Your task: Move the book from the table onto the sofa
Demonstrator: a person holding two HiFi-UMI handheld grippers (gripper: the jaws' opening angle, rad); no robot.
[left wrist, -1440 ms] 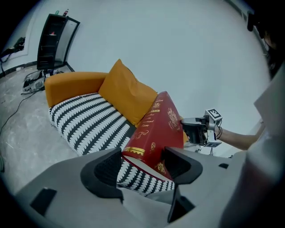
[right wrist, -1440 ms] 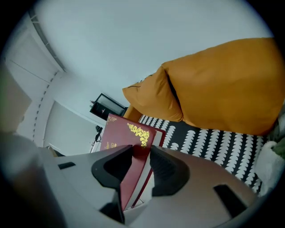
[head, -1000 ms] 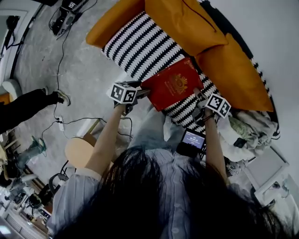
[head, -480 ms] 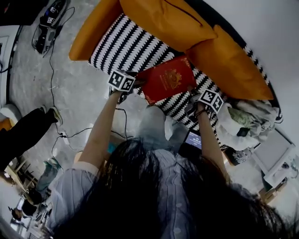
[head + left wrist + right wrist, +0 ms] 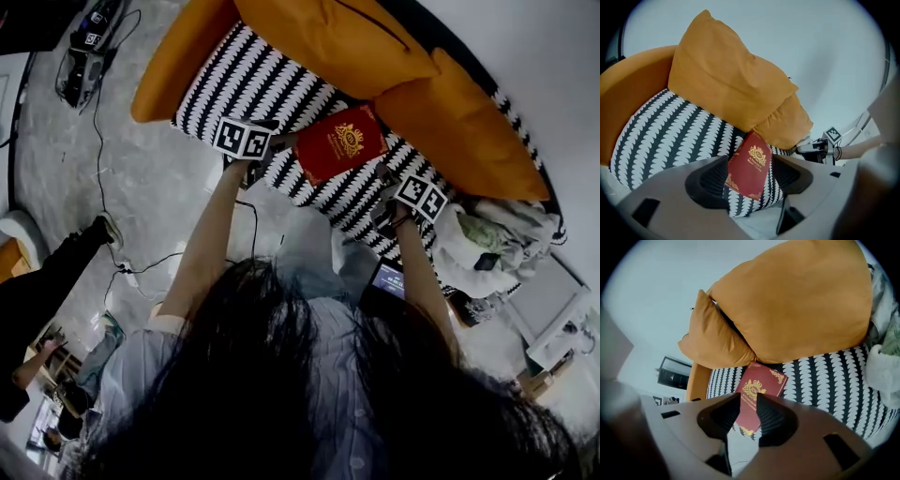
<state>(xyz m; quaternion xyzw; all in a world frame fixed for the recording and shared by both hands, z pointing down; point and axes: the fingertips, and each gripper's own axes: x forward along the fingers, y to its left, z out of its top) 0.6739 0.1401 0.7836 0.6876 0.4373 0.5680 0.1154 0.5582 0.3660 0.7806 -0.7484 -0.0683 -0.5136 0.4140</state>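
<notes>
The red book (image 5: pixel 342 142) with a gold crest lies face up on the black-and-white striped sofa seat (image 5: pixel 253 80), near its front edge and just below the orange cushions (image 5: pixel 328 37). My left gripper (image 5: pixel 281 142) is at the book's near-left end. Its jaws stand wide, and the book (image 5: pixel 749 168) shows between them with striped seat visible beside its right edge. My right gripper (image 5: pixel 382 183) hovers off the book's right corner. Its jaws are narrowly apart, with the book (image 5: pixel 759 380) seen beyond the gap and neither pad pressing on it.
A second orange cushion (image 5: pixel 459 131) leans at the sofa's right. Crumpled cloth (image 5: pixel 478 248) is piled at the sofa's right end, with a white table (image 5: pixel 553 309) beyond it. Cables (image 5: pixel 112 122) run over the grey floor on the left, where another person (image 5: pixel 37 291) stands.
The book, up between my two grippers a second ago, has gone down and away onto the striped seat. Both grippers have sunk toward the sofa, the left one travelling farther.
</notes>
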